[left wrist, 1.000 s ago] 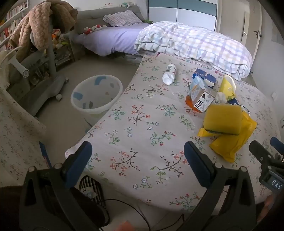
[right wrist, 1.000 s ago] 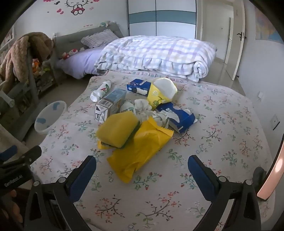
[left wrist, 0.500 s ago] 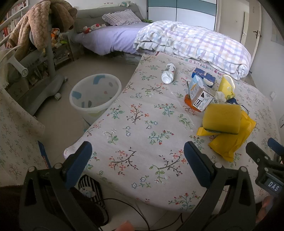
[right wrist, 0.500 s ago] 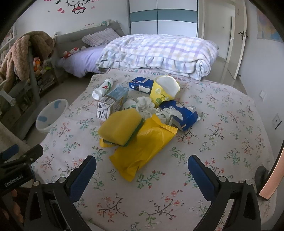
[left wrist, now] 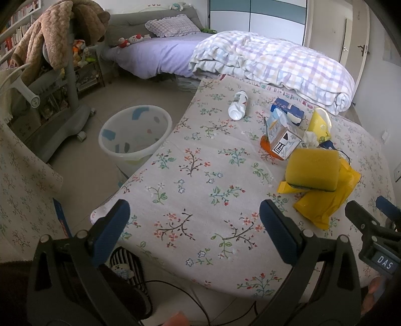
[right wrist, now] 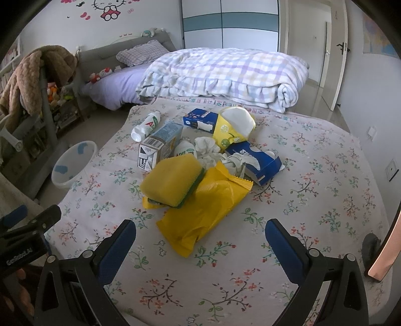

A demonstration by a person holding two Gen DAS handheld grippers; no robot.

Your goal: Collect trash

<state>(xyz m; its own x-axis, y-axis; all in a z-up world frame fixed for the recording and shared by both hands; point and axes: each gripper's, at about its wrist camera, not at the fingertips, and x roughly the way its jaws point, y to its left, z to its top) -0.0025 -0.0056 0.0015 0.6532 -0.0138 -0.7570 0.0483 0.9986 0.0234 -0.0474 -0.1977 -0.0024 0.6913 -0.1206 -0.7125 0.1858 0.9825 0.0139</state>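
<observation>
Bedroom with a floral-covered table (right wrist: 313,180) holding piled trash.
Both the left gripper (left wrist: 194,220) and right gripper (right wrist: 200,235), marked "DAS", hover spread wide, empty, near a yellow sponge (right wrist: 173,183).

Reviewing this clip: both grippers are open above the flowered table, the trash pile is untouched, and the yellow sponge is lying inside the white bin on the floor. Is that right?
Not quite. The yellow sponge is not in the white bin; it rests on the yellow bag in the trash pile on the table, as the right wrist view shows. The left gripper and right gripper are open, holding nothing.

Child's bedroom: bed (right wrist: 130,82), Hello Kitty wall sticker (right wrist: 110,10).
</observation>
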